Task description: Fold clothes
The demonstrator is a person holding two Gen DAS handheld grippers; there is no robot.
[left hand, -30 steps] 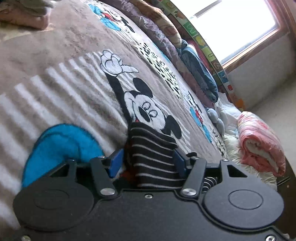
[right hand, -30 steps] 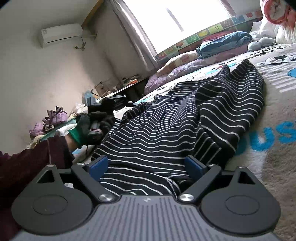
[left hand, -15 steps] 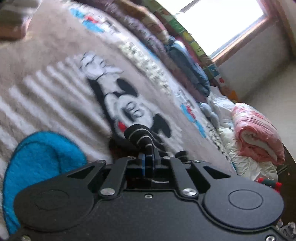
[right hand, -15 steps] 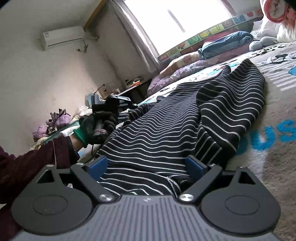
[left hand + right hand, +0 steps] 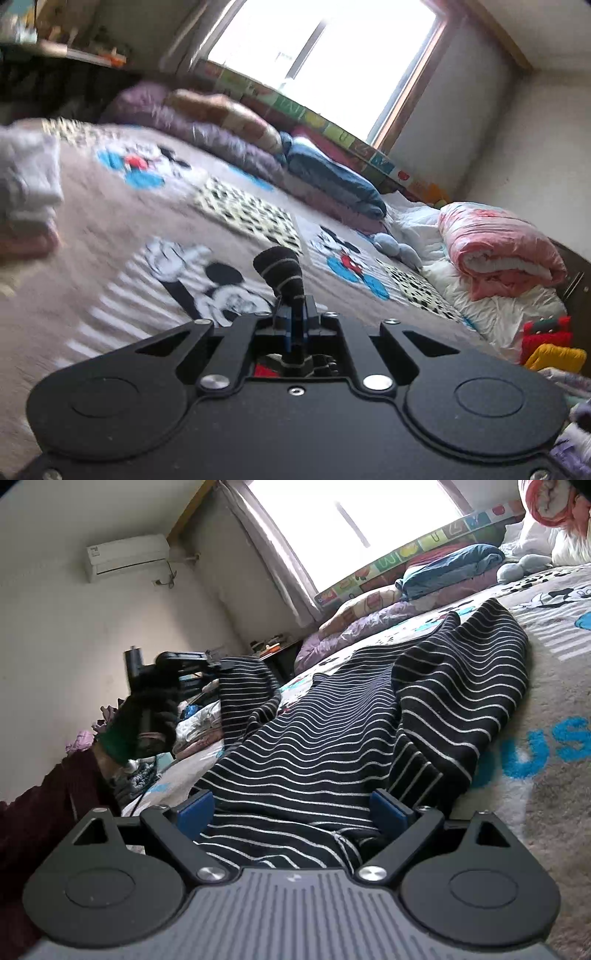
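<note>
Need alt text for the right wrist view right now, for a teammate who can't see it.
The open right gripper straddles the near edge of a black white-striped garment spread over a cartoon-print bedspread. At left, the gloved left hand lifts another part of the garment in the left gripper.

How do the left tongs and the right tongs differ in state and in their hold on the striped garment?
The left tongs are shut on a bunched fold of the striped garment; the right tongs stand open, with cloth lying between their blue pads unclamped. The left tongs hold their part raised off the blanket, while the right tongs sit low at the garment's near edge. Both share blue pads and black linkages.
</note>
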